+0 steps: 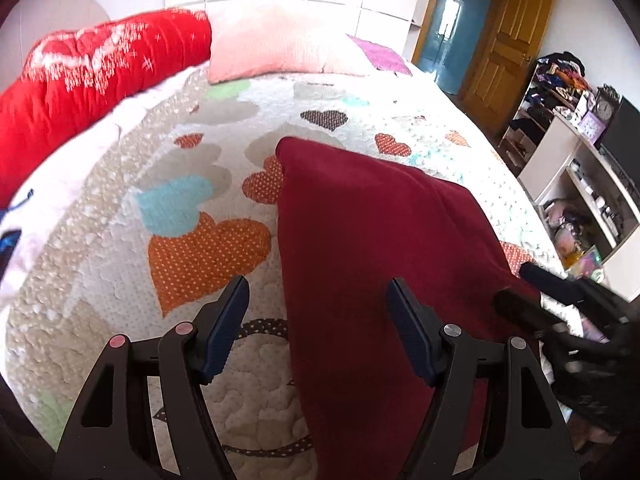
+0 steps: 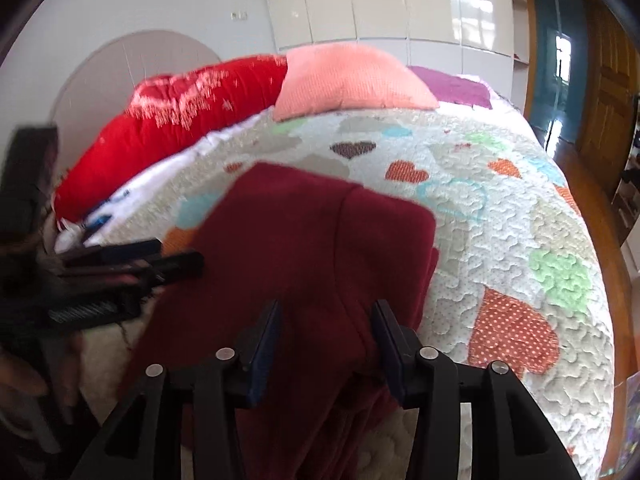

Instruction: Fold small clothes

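Observation:
A dark red garment (image 1: 360, 240) lies folded lengthwise on the heart-patterned quilt (image 1: 200, 208); in the right wrist view it (image 2: 304, 240) shows a seam down its middle. My left gripper (image 1: 318, 300) is open and empty, hovering over the garment's left edge near its near end. My right gripper (image 2: 326, 320) is open and empty, just above the garment's near part. The right gripper also shows in the left wrist view (image 1: 532, 292), over the garment's right edge. The left gripper shows blurred in the right wrist view (image 2: 160, 258).
A red duvet (image 1: 100, 80), a pink pillow (image 1: 276, 48) and a purple cloth (image 1: 380, 54) lie at the bed's far end. White clothing (image 2: 132, 196) lies beside the duvet. Shelves with clutter (image 1: 560, 120) and a wooden door (image 1: 504, 36) stand right of the bed.

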The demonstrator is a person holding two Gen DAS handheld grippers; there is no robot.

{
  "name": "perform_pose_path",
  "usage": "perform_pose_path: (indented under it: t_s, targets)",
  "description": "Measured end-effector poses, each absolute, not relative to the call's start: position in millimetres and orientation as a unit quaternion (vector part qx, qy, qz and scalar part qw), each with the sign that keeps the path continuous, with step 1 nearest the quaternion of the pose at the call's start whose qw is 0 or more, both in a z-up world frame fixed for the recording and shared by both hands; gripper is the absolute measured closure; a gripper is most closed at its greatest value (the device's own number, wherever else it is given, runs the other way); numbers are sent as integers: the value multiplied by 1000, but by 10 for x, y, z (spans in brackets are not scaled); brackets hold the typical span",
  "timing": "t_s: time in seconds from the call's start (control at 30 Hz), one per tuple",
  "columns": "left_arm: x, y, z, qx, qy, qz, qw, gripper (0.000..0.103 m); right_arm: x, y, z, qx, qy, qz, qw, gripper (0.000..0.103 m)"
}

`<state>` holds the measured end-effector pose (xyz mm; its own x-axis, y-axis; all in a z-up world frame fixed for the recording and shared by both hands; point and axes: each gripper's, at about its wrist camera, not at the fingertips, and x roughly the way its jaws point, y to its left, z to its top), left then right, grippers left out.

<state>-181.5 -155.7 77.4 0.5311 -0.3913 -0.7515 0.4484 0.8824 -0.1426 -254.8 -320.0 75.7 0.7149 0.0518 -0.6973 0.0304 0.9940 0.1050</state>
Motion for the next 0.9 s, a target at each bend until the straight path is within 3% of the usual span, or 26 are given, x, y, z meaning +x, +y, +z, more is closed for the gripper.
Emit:
perform_pose_path:
  t_s: [0.37,0.53,0.9]
  targets:
    - [-2095,-1528,1020,56,366,-227,901,31,-2833,-3155,1046,58,338,-39,939,52]
    - [-2191,-1482,1127,60,341,-218,912,31,-2898,-3154,1116,72,324,-37,943,40]
    - [-2317,-1378,1251,57,311,-207,926,31,-2968,-3081,1201,64,315,-38,946,38]
